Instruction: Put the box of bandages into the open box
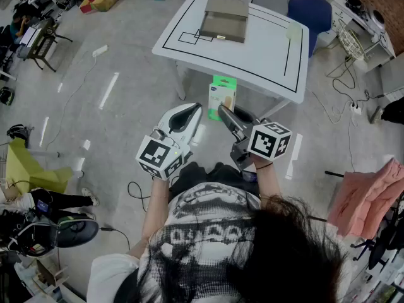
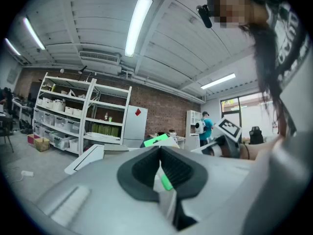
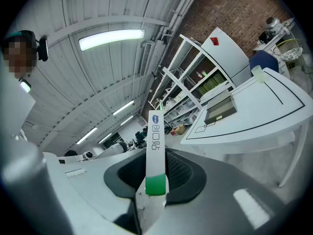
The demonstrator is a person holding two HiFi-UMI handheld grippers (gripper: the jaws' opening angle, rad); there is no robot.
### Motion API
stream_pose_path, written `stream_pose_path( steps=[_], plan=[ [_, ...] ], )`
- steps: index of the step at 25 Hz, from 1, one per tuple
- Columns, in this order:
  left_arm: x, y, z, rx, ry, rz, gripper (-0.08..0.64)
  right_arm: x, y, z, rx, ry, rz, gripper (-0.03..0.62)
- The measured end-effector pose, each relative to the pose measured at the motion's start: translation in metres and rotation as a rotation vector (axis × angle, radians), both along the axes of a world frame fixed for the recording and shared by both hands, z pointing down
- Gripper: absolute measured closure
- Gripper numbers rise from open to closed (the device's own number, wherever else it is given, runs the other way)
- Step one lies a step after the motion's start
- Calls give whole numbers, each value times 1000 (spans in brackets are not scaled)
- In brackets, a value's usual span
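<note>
The box of bandages (image 1: 221, 96), white with a green end, is held upright over the floor in front of the white table (image 1: 265, 49). My right gripper (image 1: 222, 110) is shut on its lower part. In the right gripper view the bandage box (image 3: 155, 146) stands on edge between the pads, with my right gripper (image 3: 157, 160) clamped on it. The open box (image 1: 224, 19), a shallow tan carton, lies at the table's far side and also shows as the open box (image 3: 220, 110). My left gripper (image 1: 191, 109) hovers left of the bandages, shut and empty; its jaws (image 2: 160, 155) meet.
A blue chair (image 1: 309, 11) stands behind the table, and a pale cup (image 1: 294, 31) sits near its right edge. Cables trail over the floor at right (image 1: 344, 100). A pink cloth (image 1: 369, 197) hangs at right, a yellow object (image 1: 25, 169) lies at left. Shelving (image 2: 63, 116) lines the far wall.
</note>
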State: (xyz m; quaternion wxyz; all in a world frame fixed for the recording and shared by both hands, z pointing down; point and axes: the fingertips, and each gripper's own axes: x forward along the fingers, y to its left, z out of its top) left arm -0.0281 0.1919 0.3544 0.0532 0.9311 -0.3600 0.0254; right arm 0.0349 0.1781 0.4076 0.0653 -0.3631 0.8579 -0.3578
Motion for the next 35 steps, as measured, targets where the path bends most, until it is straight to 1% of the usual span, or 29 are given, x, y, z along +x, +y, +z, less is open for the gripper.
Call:
stream_pose_path(
  steps=[5,9,11,18,22,29,35],
  plan=[
    [3,-5,4,0,5,-9,560,6,-5,5,-1,3,3,495],
    [4,-12,13,-5,9,-18,560,8,-10,15,7,41,1,495],
    [7,-15,15,-7,13,-23,560,12,-12,18,3,42,-1,495],
    [44,-18,11,-8,28,-48,560,51,-12,19,-6,26,-17,495],
    [62,-21,17,-23,14,-54,560,69,-17,22,-14,15,-24,495],
    [70,-41,19,-29,-6,-63,560,76,-35,29,-28,-3,-35,495],
    [69,-66,24,-41,-8,-53,560,77,-60,32,-39,-10,-19,495]
  ],
)
